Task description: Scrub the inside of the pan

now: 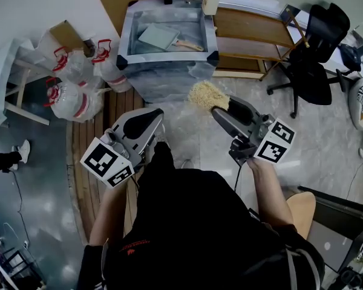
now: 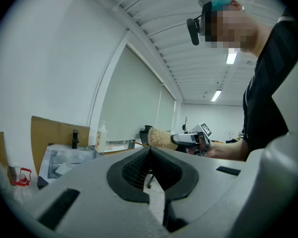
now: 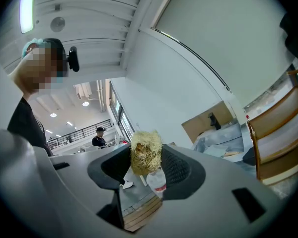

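Pan [image 1: 158, 36] is lying in the sink [image 1: 128, 38], seemingly rigid, its handle [image 1: 187, 45] likely offering the best hold; right gripper [image 1: 222, 110] jaws are clamping a soft scrubber [image 1: 204, 95]; left gripper [image 2: 150, 152] jaws are sitting closed, empty.

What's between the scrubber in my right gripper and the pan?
Head view: only the basin, its near rim and plastic-wrapped front wall, lies between the scrubber and the pan.

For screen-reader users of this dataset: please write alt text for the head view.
Seen from above, a person's right gripper clamps a pale straw-coloured fibrous scrubber, the left gripper beside it shut and empty. Ahead, a square grey pan with a wooden handle lies inside a silvery box-shaped tub.
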The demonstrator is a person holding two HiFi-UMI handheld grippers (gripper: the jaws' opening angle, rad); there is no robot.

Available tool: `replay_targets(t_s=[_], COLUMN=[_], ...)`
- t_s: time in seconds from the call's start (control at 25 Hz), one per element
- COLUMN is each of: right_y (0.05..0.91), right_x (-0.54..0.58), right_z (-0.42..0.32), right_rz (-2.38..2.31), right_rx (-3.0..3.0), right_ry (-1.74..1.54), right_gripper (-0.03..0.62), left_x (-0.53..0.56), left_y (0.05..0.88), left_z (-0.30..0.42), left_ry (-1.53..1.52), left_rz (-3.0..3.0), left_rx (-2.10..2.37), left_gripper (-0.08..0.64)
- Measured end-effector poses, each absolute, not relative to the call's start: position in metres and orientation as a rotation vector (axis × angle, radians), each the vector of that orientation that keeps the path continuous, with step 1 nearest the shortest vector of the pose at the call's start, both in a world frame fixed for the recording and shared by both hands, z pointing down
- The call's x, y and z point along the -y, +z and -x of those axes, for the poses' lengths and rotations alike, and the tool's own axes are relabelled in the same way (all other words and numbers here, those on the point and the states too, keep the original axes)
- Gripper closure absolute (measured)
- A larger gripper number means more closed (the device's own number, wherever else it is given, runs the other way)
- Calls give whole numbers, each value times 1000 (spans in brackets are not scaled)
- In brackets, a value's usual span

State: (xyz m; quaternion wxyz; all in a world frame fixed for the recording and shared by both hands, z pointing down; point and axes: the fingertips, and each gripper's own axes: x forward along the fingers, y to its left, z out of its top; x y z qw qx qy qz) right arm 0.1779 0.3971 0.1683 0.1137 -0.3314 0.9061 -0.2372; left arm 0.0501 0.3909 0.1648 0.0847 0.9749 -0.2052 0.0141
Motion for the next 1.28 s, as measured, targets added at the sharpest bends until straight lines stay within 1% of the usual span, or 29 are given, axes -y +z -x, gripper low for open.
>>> replay_targets(t_s=[0.28, 0.88, 1.28], right_y=[183, 218, 226], right_x=[-336, -142, -46], right_z=[-167, -110, -87], right_rz=[1000, 1115, 1236], right_rx=[-2657, -2681, -2678], right_ry=[-726, -843, -879], right_gripper=[400, 400, 400], left_x=[-331, -135, -36], left_y=[181, 217, 219], left_z=[-37, 12, 39], left_ry=[22, 41, 77], left_rz=[-2871, -2821, -2832], left_rx=[610, 524, 456], left_gripper=[540, 540, 540])
